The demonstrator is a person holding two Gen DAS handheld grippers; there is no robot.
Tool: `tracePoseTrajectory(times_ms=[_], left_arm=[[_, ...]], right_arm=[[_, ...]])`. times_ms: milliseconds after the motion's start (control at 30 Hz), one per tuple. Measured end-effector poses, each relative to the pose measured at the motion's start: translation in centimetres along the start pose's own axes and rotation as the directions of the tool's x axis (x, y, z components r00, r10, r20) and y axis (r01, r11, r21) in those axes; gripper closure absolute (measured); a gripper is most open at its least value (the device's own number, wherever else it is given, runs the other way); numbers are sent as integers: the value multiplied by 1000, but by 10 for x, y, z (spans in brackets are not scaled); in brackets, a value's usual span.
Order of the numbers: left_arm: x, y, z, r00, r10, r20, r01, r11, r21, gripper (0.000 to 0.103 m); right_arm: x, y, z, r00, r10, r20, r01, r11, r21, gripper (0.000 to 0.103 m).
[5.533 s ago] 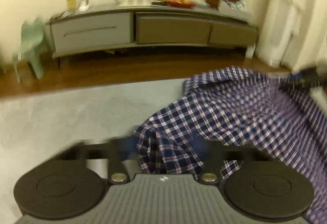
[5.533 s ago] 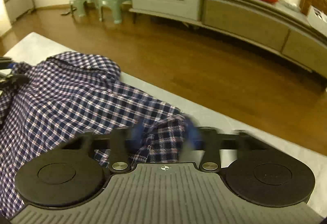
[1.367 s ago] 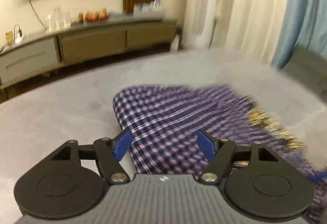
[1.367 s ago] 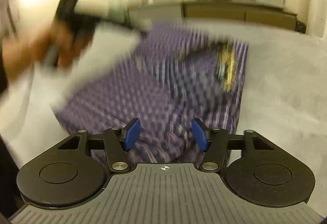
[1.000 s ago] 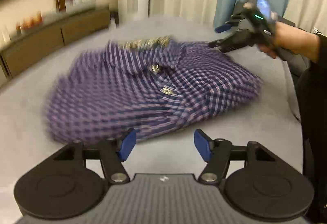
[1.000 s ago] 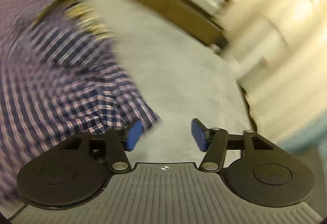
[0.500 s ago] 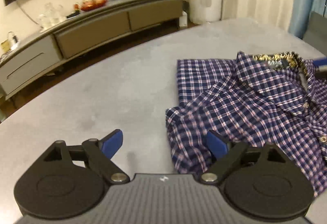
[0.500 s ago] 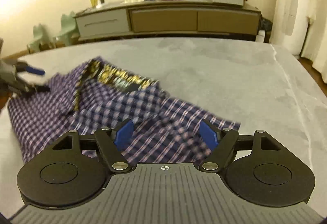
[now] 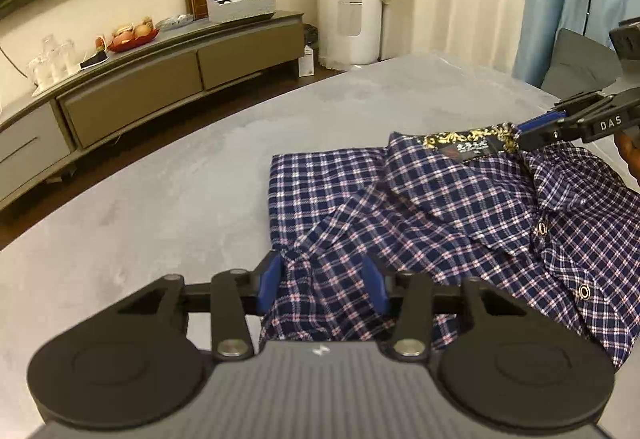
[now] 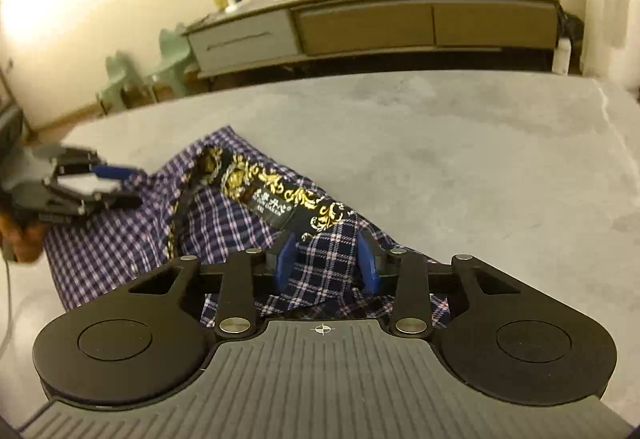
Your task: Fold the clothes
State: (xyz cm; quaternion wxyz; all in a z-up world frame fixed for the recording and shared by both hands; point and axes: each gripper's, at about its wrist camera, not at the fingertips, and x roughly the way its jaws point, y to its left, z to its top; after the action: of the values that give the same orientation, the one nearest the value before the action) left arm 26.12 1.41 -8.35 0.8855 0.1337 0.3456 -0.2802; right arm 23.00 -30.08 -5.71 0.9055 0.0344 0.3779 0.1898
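my left gripper (image 9: 323, 281) is closing on a shirt (image 9: 452, 207) corner, cloth between its jaws. my right gripper (image 10: 326, 266) is closing on the collar (image 10: 280, 195), so both ends can lift together for a fold.

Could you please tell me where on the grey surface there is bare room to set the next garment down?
The grey surface is bare between the plaid shirt and the edge facing the sideboard, and again beyond the collar. It is crowded at the shirt, where the left gripper and right gripper are closing on fabric.
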Motion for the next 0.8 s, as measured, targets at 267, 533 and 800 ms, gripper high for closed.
tracePoseTrajectory(times_ms=[267, 533, 800], left_arm=[[8, 3, 9, 1000, 15, -14, -15, 1000, -11, 54], [-3, -6, 21, 998, 32, 46, -33, 999, 39, 57], [16, -13, 44, 996, 26, 90, -33, 996, 78, 57]], right_arm=[[14, 0, -8, 999, 22, -41, -23, 999, -27, 64], [-7, 6, -8, 1000, 0, -23, -2, 996, -88, 96], [-47, -12, -18, 995, -96, -15, 95, 994, -44, 96]])
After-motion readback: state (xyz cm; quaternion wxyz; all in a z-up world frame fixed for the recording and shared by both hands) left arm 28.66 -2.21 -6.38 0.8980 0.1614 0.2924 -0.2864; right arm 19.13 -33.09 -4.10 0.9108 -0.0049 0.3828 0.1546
